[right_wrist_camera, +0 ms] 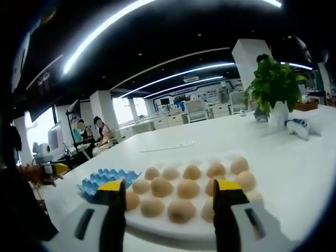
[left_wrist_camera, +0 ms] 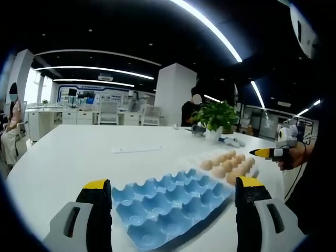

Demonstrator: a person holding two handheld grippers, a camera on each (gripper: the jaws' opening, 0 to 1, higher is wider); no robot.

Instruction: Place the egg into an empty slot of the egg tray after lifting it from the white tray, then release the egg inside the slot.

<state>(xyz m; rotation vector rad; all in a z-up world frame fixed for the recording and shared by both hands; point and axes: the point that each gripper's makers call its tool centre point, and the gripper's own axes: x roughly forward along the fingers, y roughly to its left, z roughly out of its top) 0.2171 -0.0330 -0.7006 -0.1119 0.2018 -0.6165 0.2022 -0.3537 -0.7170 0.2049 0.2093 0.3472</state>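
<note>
Eggs (right_wrist_camera: pixel 182 189) sit in rows in white tray (right_wrist_camera: pixel 173 231) on white table (left_wrist_camera: pixel 79 157), axis direction unreadable; blue egg tray (left_wrist_camera: pixel 168 202) just beside, all slots empty, long axis running toward white tray; left gripper (left_wrist_camera: pixel 173 202) jaws apart, holding nothing, above blue tray; right gripper (right_wrist_camera: pixel 169 199) spread, unloaded, over eggs; bare tabletop all round.

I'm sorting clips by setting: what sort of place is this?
Likely an open-plan office or lab: long ceiling light strips, rows of desks and chairs, and a big white table carrying a potted plant.
</note>
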